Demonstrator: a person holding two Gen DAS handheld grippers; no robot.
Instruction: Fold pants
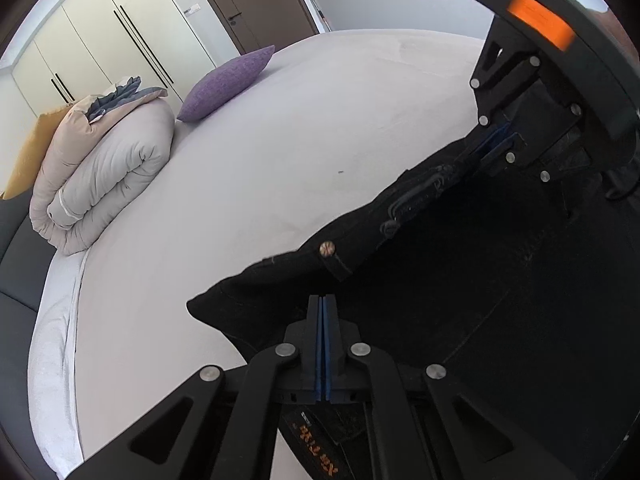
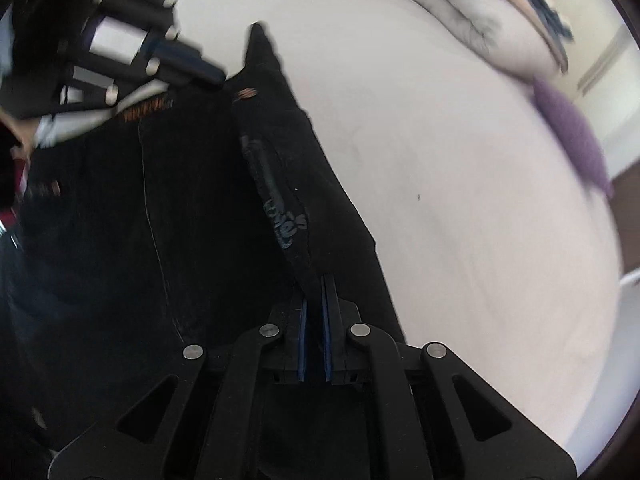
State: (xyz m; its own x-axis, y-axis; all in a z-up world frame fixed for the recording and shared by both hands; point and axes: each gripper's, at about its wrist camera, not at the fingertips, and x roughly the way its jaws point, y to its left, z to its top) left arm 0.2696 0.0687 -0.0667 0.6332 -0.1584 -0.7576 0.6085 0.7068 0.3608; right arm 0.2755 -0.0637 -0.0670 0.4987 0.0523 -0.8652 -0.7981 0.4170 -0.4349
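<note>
Left wrist view: black pants (image 1: 460, 280), waistband edge lifted and stretched across a pale bed sheet (image 1: 280, 140); copper button (image 1: 327, 248) showing near the band. Left gripper (image 1: 323, 308), jaws pressed fully together on the waistband near its left corner, an orange-lettered label hanging beneath. Right gripper (image 1: 496, 140) at upper right, blue pads pinched on the far end of the same band. The two holds appear placed at opposite ends so the garment hangs taut between them, ready to be laid or doubled. Rolled duvet (image 1: 104, 176), purple cushion (image 1: 228, 84), wardrobe doors (image 1: 100, 32) and a brown door (image 1: 248, 0) stand well apart behind. Right wrist view: pants (image 2: 140, 220) filling the left half, bed sheet (image 2: 460, 180) to the right. Right gripper (image 2: 315, 280), jaws narrow, closed on a fold of band bearing pale lettering. Left gripper (image 2: 200, 70), blurred, at the upper left, gripping the band by the button (image 2: 246, 94). Folding itself judged not yet begun.
</note>
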